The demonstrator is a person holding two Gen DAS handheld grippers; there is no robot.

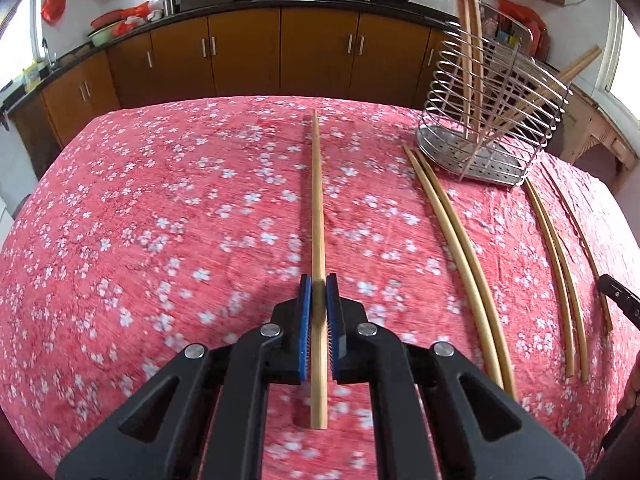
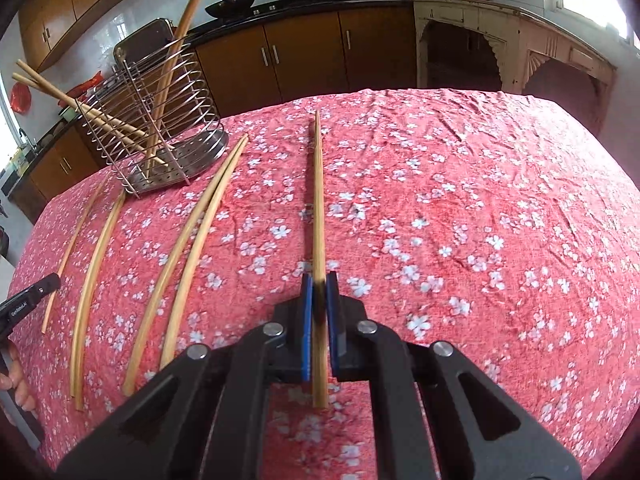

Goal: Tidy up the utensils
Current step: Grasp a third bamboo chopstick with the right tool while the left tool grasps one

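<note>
**Two chopsticks gripped, roughly five loose, about four already stowed**

Clamped in the left tongs (image 1: 319, 284): one bamboo chopstick (image 1: 318, 200), blue pads pressed on its thick end, shaft pointing toward the far edge of the surface (image 1: 160, 240). Clamped the same way in the right tongs (image 2: 319, 282): a second chopstick (image 2: 319, 208), also aimed at the far edge. Cannot tell whether either is lifted clear or touching the floral cloth (image 2: 480, 200).

Between the two hands, lying on the cloth: a close pair (image 1: 460, 256) nearest the left tongs, then another pair (image 1: 560, 280), then a single thinner stick (image 1: 580, 240). All running from the near edge toward the far one, and not gripped by anything.

At the far edge, just beyond the tips of those loose sticks: the wire holder (image 1: 500, 120), upright on its perforated tray. Inside it, two tall sticks (image 1: 468, 40) leaning up through one compartment and at least two more (image 1: 576, 68) slanting out of another.

By judgement, somewhat under halfway: a few stowed, two in the grip and needing only a carry to the holder, the loose ones on the cloth left for later trips.
</note>
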